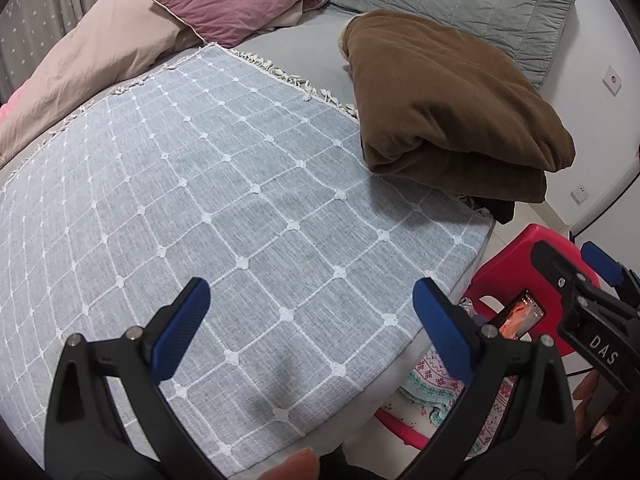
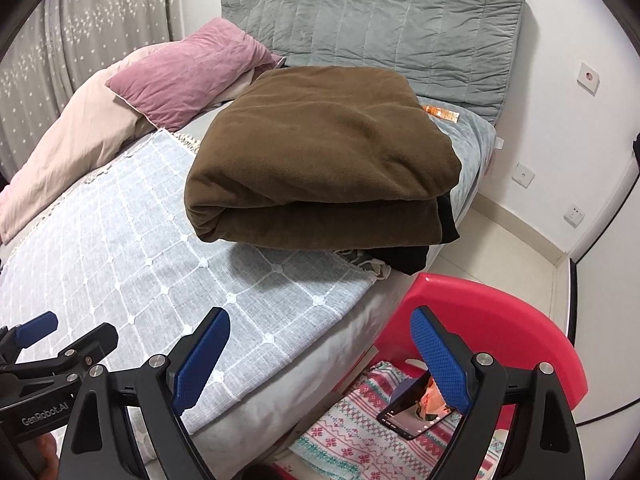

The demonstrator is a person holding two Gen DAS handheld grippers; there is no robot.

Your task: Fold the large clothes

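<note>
A brown folded garment (image 1: 452, 108) (image 2: 320, 156) lies in a thick stack on the bed, over something black at its lower right corner. It rests partly on a grey-blue grid-patterned throw (image 1: 208, 224) (image 2: 152, 248) spread flat over the bed. My left gripper (image 1: 312, 320) is open and empty, hovering above the near part of the throw. My right gripper (image 2: 320, 354) is open and empty too, held over the bed's edge and the red chair. Each gripper shows in the other's view: the right one (image 1: 592, 280) at the right edge, the left one (image 2: 44, 340) at the left edge.
A red plastic chair (image 2: 500, 320) (image 1: 516, 264) stands beside the bed, holding a patterned cloth (image 2: 352, 424) and a lit phone (image 2: 416, 408). Pink pillows (image 1: 236, 0) (image 2: 184, 68) and a grey quilted headboard (image 2: 380, 28) lie at the far end. Wall sockets (image 2: 524, 174) sit at the right.
</note>
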